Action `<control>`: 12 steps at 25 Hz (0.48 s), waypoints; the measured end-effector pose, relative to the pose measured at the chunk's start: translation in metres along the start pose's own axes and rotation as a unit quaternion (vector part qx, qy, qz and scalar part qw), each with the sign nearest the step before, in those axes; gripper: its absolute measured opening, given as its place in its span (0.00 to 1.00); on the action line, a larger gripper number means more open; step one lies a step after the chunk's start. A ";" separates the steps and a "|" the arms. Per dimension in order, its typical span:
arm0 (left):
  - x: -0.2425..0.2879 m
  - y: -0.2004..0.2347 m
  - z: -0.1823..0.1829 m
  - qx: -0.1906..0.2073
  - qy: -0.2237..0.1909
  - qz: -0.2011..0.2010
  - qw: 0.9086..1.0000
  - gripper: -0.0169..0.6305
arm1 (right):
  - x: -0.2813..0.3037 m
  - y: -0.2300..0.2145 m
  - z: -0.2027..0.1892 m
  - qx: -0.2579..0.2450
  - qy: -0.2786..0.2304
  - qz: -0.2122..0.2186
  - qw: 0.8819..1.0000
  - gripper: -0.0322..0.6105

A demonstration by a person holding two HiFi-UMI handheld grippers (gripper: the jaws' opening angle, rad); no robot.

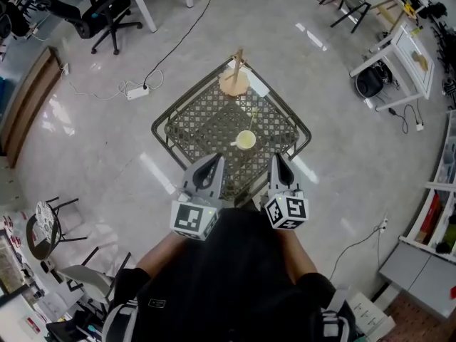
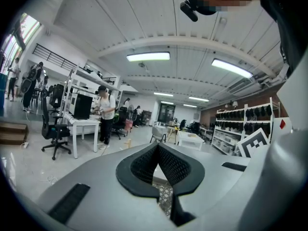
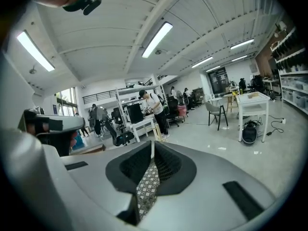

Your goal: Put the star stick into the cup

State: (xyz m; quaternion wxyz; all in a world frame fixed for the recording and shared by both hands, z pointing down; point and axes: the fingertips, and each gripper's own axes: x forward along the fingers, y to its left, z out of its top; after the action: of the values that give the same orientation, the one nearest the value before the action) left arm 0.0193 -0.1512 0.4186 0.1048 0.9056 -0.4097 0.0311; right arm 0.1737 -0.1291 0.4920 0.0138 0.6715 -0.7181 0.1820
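Both grippers hung close to the person's body at the near edge of the mesh bench (image 1: 191,123), well apart from the work. The left gripper (image 2: 157,146) had its jaws closed tip to tip on nothing, and the right gripper (image 3: 152,143) was likewise closed and empty. The cup (image 1: 245,140) stood near the bench's middle. A thin pale line, probably the star stick (image 1: 251,119), rose from it, too small to be sure. If the stick needed seating, one gripper should open first, come down from above and pinch the stick gently, clear of the wooden stand (image 1: 234,81) at the far corner.
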 end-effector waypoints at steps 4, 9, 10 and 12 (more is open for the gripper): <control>-0.004 -0.003 -0.008 0.006 0.008 0.001 1.000 0.05 | -0.017 0.000 0.001 0.000 -0.004 -0.005 1.000 0.07; -0.007 -0.003 -0.013 0.005 0.013 0.004 1.000 0.05 | -0.024 0.002 0.001 -0.006 -0.007 -0.004 1.000 0.07; -0.008 -0.003 -0.012 0.005 0.013 0.004 1.000 0.05 | -0.025 0.003 0.001 -0.006 -0.008 -0.003 1.000 0.07; -0.009 -0.004 -0.011 0.006 0.012 0.006 1.000 0.05 | -0.026 0.004 0.003 -0.006 -0.009 0.000 1.000 0.07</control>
State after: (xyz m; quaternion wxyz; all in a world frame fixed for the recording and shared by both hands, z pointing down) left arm 0.0168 -0.1399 0.4272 0.1041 0.9034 -0.4134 0.0452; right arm 0.1728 -0.1047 0.4816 0.0121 0.6732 -0.7191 0.1717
